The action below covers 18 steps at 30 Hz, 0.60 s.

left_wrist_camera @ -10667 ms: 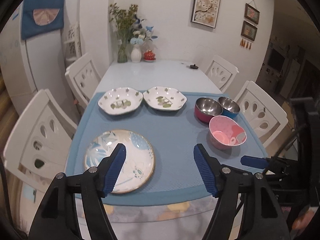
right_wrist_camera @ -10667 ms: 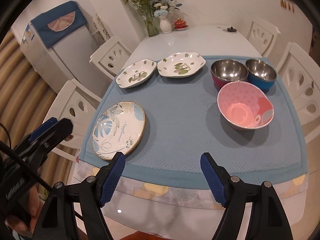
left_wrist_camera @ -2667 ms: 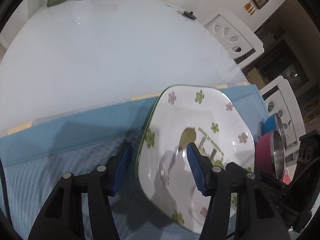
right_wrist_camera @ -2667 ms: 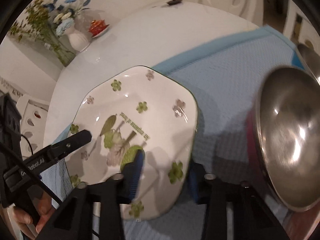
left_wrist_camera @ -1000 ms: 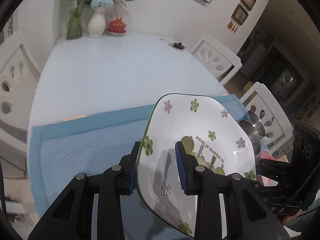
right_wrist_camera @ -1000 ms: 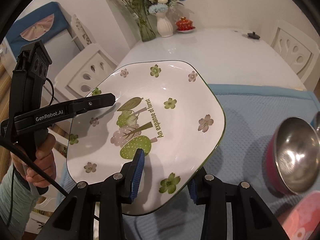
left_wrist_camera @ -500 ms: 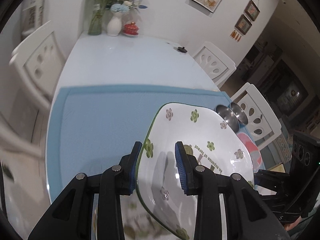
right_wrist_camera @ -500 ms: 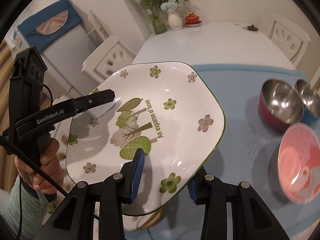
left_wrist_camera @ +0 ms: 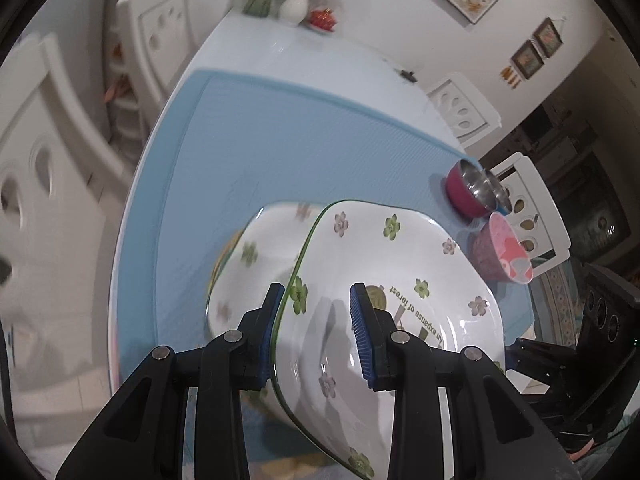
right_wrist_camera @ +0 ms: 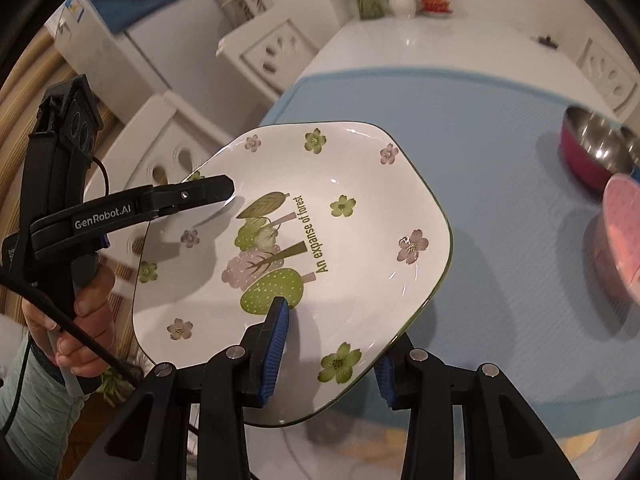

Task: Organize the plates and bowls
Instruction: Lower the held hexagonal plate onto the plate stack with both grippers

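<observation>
We hold the forest plate (right_wrist_camera: 304,248) in the air between both grippers, above the near part of the blue mat (left_wrist_camera: 304,152) on the counter (right_wrist_camera: 432,44). The left gripper (left_wrist_camera: 316,332) has its fingers closed down on the plate's left rim, one pad under the edge and one on the glazed face. The right gripper (right_wrist_camera: 332,348) is clamped the same way on the near rim, one finger inside the well and the other beneath.

Just below and to the left sits a matching flowered plate (left_wrist_camera: 248,264), partly hidden by the one we carry; we judge it the likely place to stack this one.

The plate looks like glazed ceramic, so we expect it to be stiff, fairly heavy, slick and easy to chip. We would keep hold on opposite rims, where the raised lip gives the pads something to catch. A pink bowl (left_wrist_camera: 502,250) and a red steel bowl (left_wrist_camera: 468,192) stand well apart at the mat's right side.
</observation>
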### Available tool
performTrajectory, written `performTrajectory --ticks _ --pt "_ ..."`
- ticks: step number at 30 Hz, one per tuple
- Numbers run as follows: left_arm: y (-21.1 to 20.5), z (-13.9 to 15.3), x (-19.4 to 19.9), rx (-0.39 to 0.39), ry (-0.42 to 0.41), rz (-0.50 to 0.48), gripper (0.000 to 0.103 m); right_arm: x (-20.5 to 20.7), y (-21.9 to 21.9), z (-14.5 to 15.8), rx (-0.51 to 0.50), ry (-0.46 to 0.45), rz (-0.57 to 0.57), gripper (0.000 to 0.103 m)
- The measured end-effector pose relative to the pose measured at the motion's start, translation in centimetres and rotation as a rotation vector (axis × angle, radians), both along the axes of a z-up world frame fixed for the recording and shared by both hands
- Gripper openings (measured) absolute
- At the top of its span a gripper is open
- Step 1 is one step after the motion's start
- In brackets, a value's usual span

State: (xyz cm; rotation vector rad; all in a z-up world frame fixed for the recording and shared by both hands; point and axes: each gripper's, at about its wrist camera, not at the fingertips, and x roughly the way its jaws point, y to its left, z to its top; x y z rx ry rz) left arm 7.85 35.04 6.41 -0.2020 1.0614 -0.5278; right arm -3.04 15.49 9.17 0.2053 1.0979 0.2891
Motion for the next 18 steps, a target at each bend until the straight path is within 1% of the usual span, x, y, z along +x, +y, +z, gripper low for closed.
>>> performTrajectory --ticks 4,9,14,18 --pt "0.6 -1.6 -0.8 0.01 0.026 0.017 0.029 -0.5 0.7 -1.7 -0.001 0.043 0.011 0.037" --pt "1.3 -3.0 -1.2 0.018 0.048 0.035 0.029 -0.2 1.4 -2.7 -0.016 0.077 0.022 0.037" --pt "1.7 -3.5 -0.5 0.025 0.05 0.039 0.029 0.3 2.0 -2.8 -0.041 0.081 0.024 0.037" --pt "1.4 -3.7 0.1 0.036 0.049 0.027 0.029 1.2 2.0 -3.1 -0.027 0.104 -0.001 0.038"
